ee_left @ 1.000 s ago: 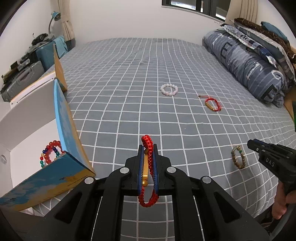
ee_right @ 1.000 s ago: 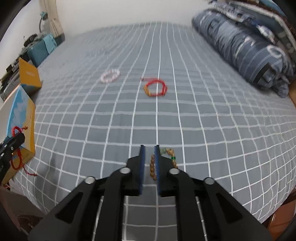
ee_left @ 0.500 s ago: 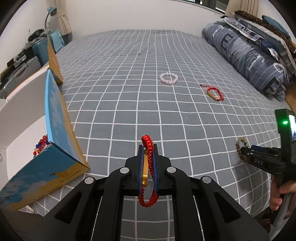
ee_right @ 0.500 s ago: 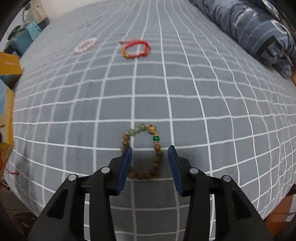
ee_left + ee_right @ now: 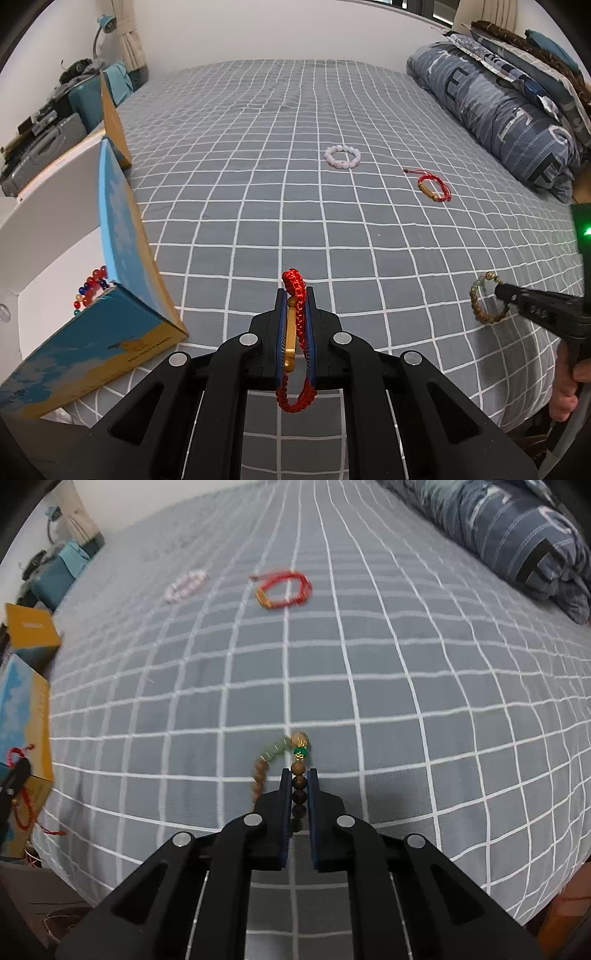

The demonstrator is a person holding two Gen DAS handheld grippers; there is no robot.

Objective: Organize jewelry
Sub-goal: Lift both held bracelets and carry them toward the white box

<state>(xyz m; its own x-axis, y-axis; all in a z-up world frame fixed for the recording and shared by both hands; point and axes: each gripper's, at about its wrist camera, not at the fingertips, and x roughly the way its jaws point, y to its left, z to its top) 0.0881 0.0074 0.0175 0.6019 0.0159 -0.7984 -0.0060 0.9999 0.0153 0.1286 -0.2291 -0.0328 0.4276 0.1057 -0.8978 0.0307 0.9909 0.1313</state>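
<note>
While a red braided bracelet (image 5: pixel 294 343) with a gold tube bead is pinched upright between the blue-padded fingers of the left gripper (image 5: pixel 294 295), its knotted loop is seen poking above the fingertips and its lower loop hanging beneath them. A wooden bead bracelet (image 5: pixel 291 771) is clamped by the right gripper (image 5: pixel 297 773), whose fingers are closed on a run of dark brown beads; above the fingertips a green bead with gold caps, a round gold bead and a few pale green beads are shown, and lighter brown beads curve away on the left side. From the left wrist view this bracelet (image 5: pixel 487 302) is seen at the tip of the right gripper (image 5: pixel 499 291), close to the grey checked bedspread (image 5: pixel 258 206); whether it touches the fabric cannot be told. Farther up the bed a white bead bracelet (image 5: pixel 342 157) and a second red cord bracelet (image 5: pixel 435 186) with a gold tube are laid flat, well apart from each other. At the left edge of the bed an open blue and yellow box (image 5: pixel 110 280) is placed, and a multicoloured bead bracelet (image 5: pixel 89 291) is partly seen inside it. Folded striped bedding (image 5: pixel 498 110) is piled along the right side.
</note>
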